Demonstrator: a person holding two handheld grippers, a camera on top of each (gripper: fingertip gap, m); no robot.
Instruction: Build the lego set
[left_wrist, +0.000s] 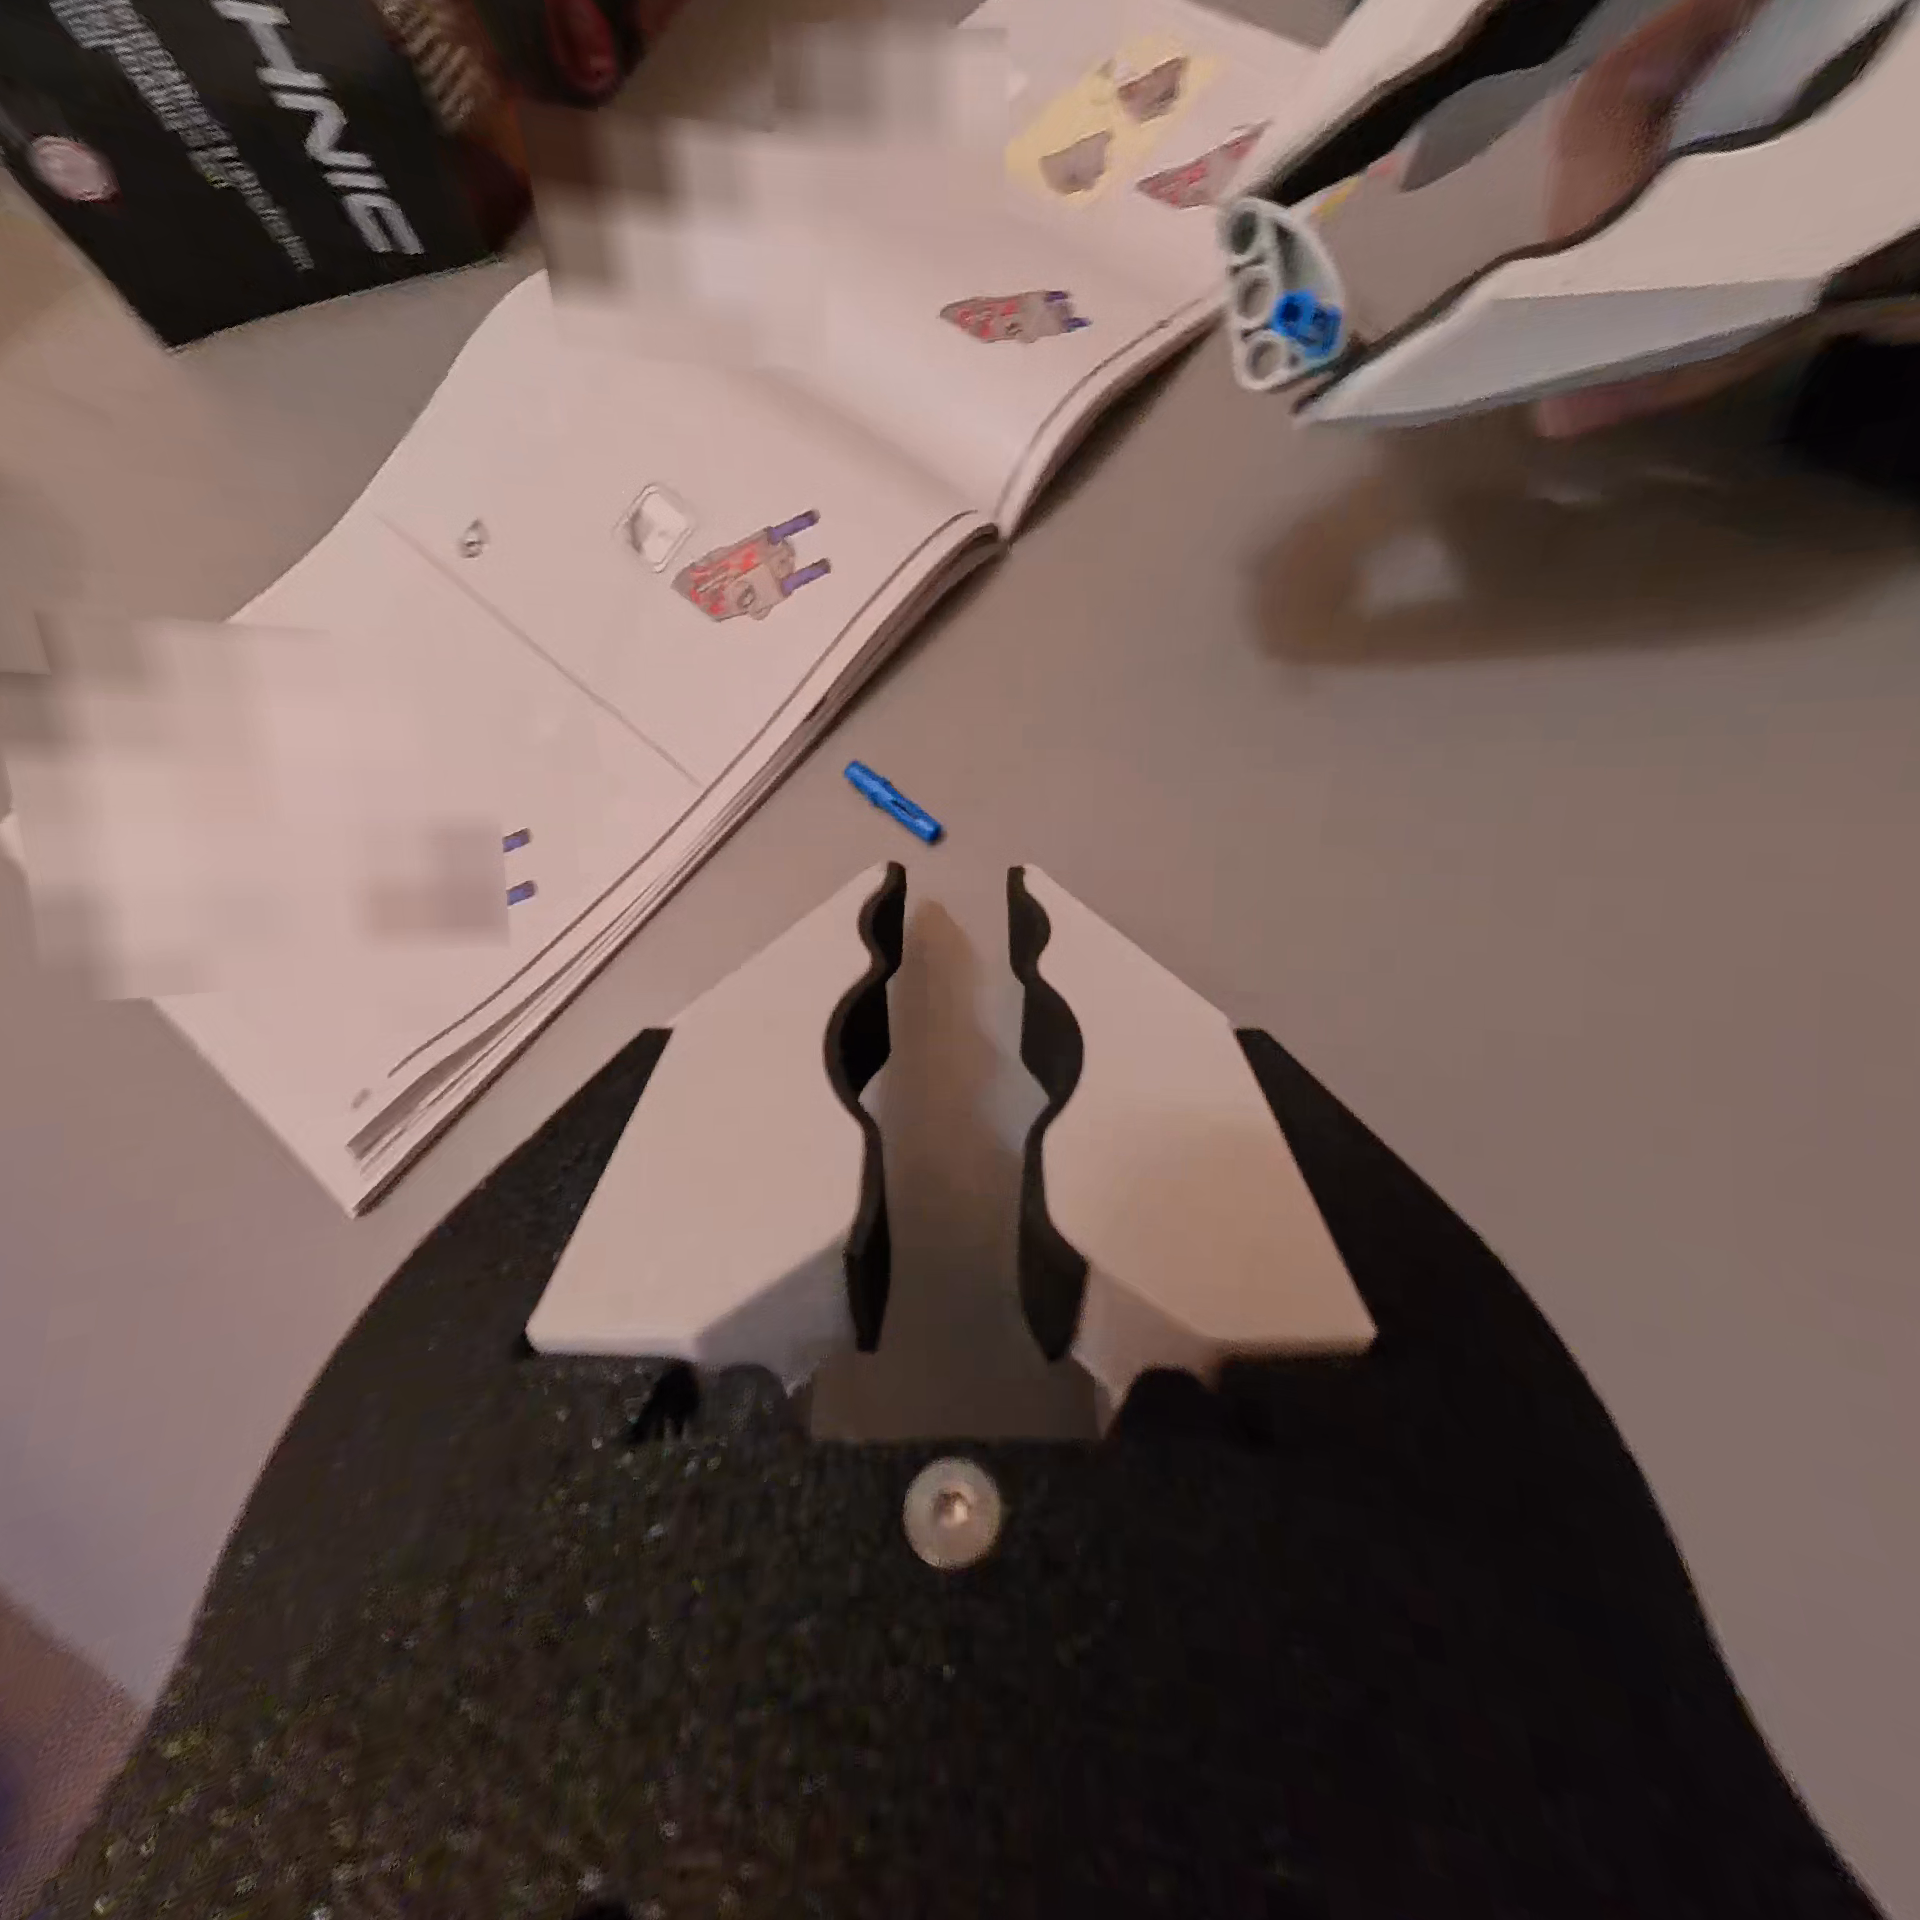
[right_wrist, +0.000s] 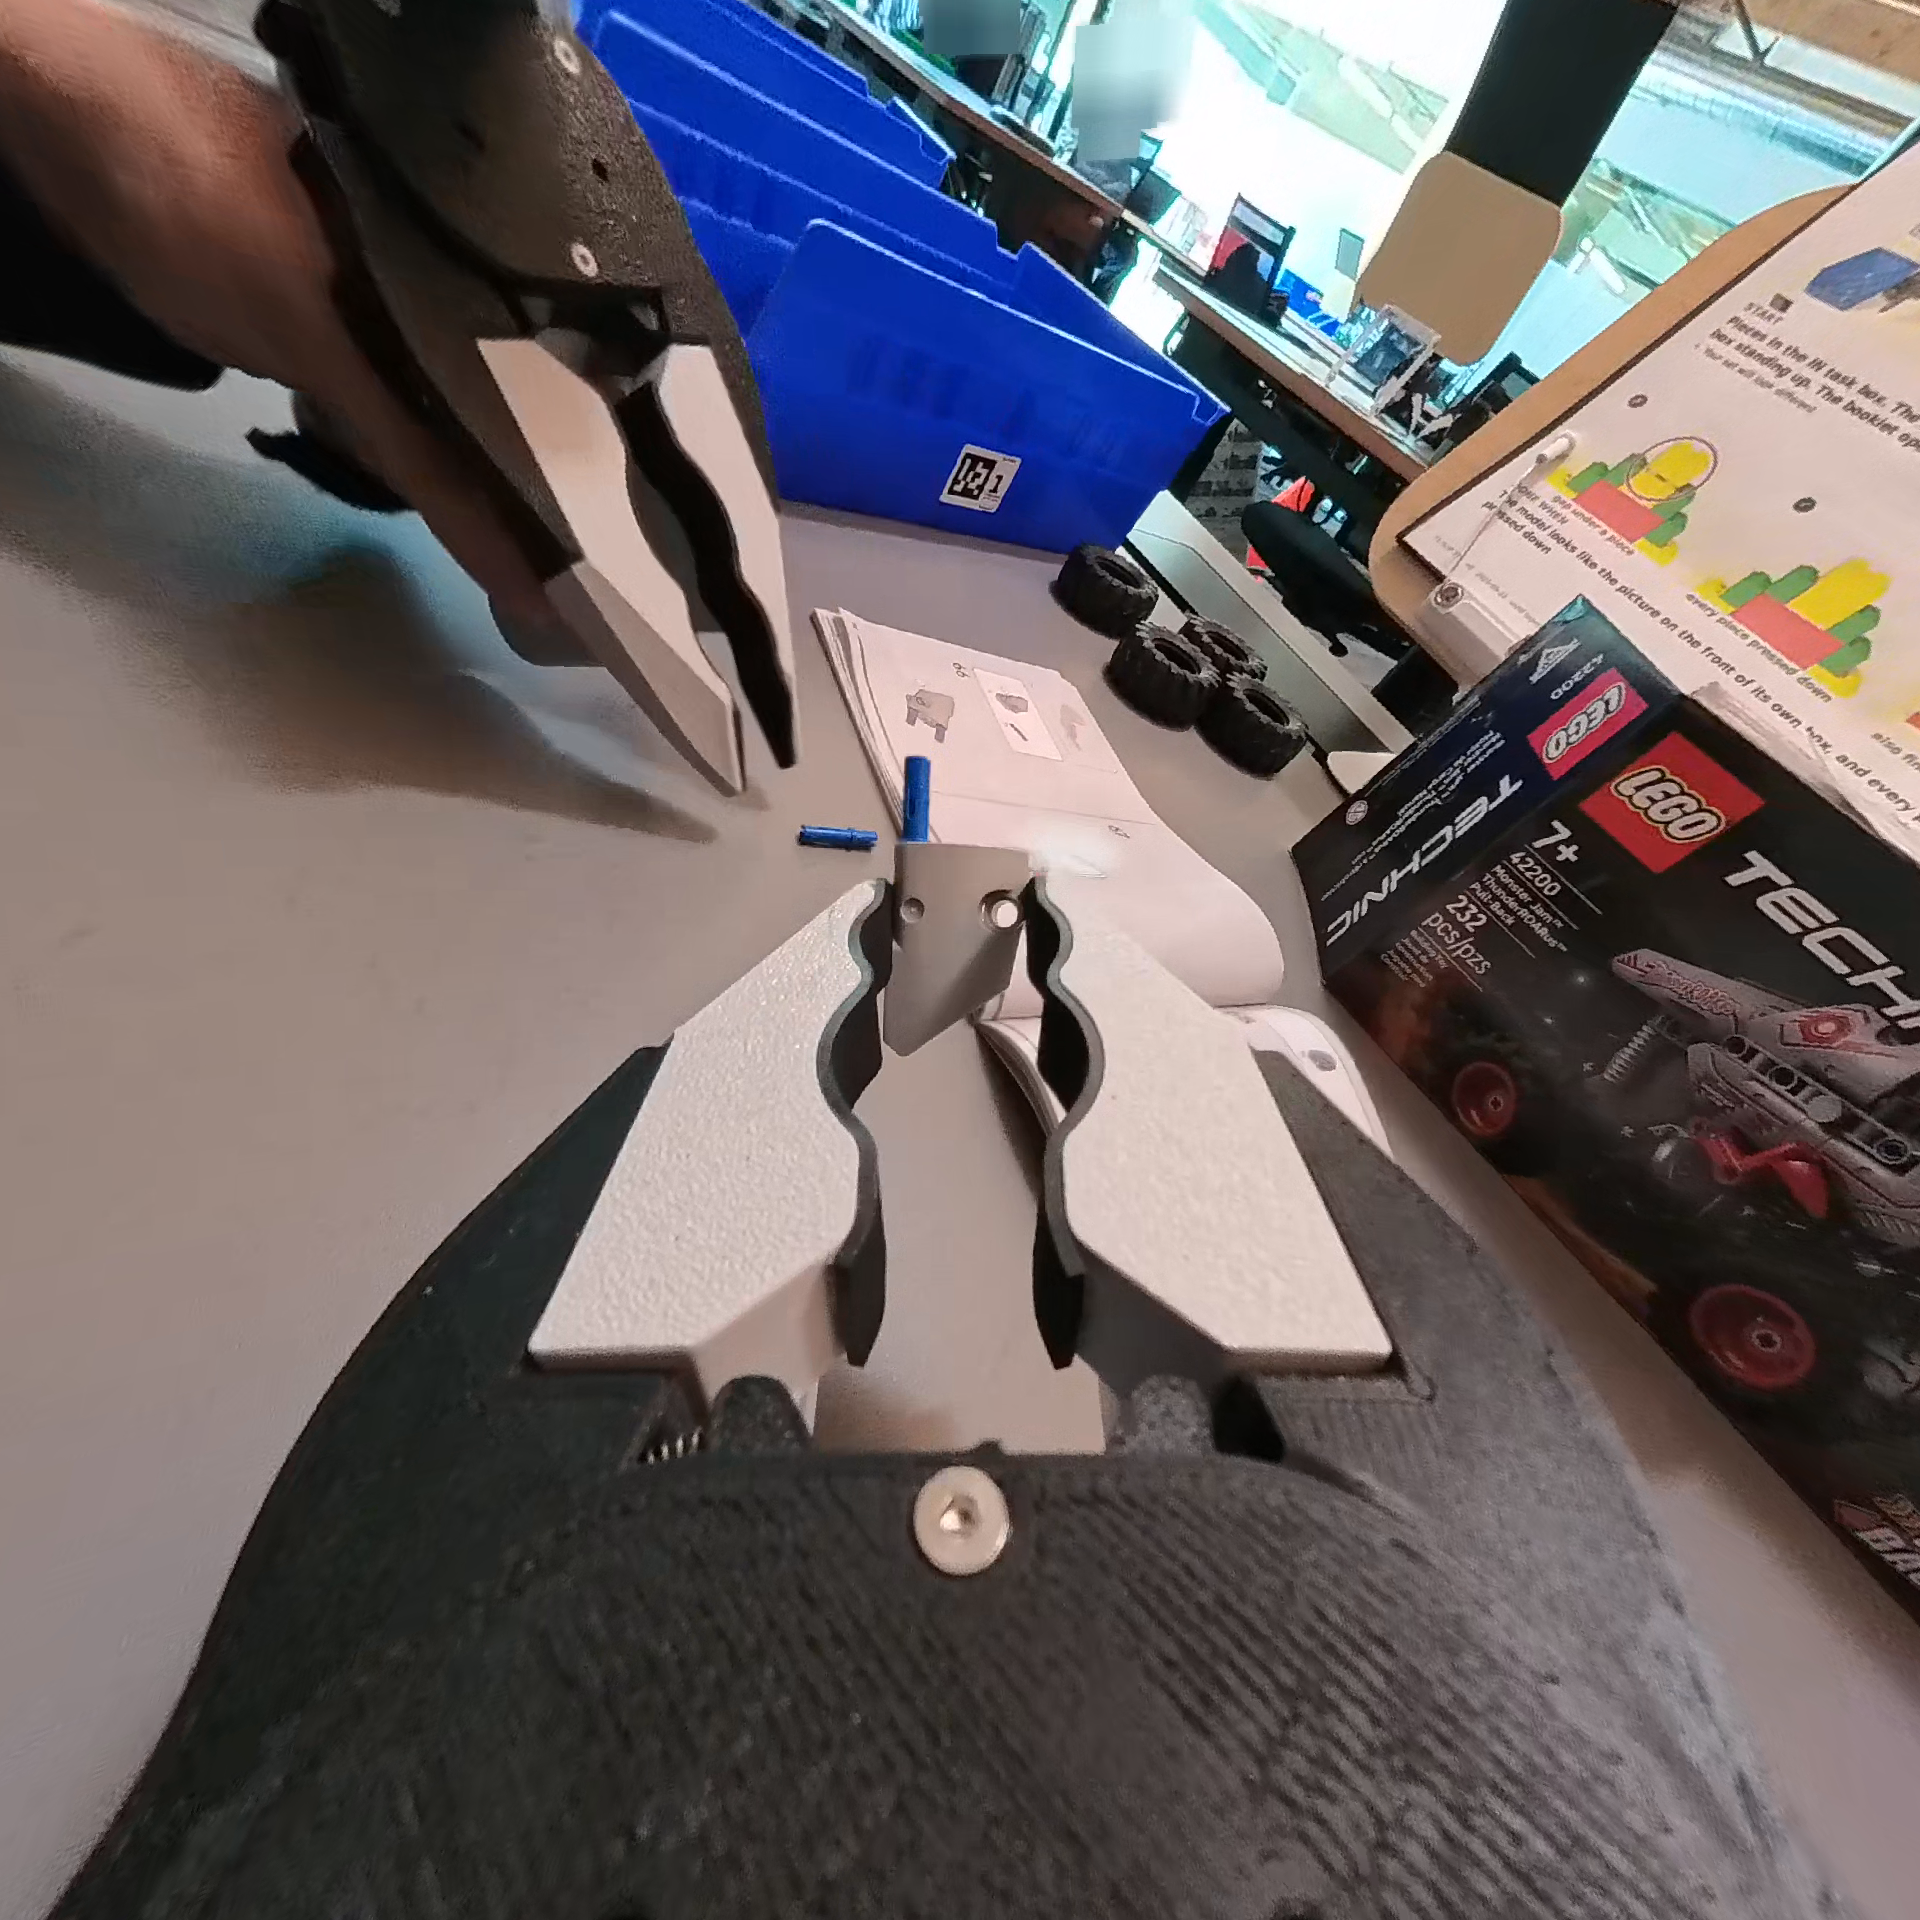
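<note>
My right gripper is shut on a grey angled Lego piece, held above the table. A blue pin sticks out of the piece's far end. In the left wrist view this gripper is at the top right with the grey piece and its blue pin. A second, loose blue pin lies on the table just beyond my left gripper, which is empty with a narrow gap between its fingers. In the right wrist view the left gripper points down near the loose pin.
An open instruction booklet lies left of the loose pin and also shows in the right wrist view. Several black tyres sit behind it. Blue bins stand at the back. The set's box and a leaning board are on the right. The grippers' ends are close to 10 cm from one another.
</note>
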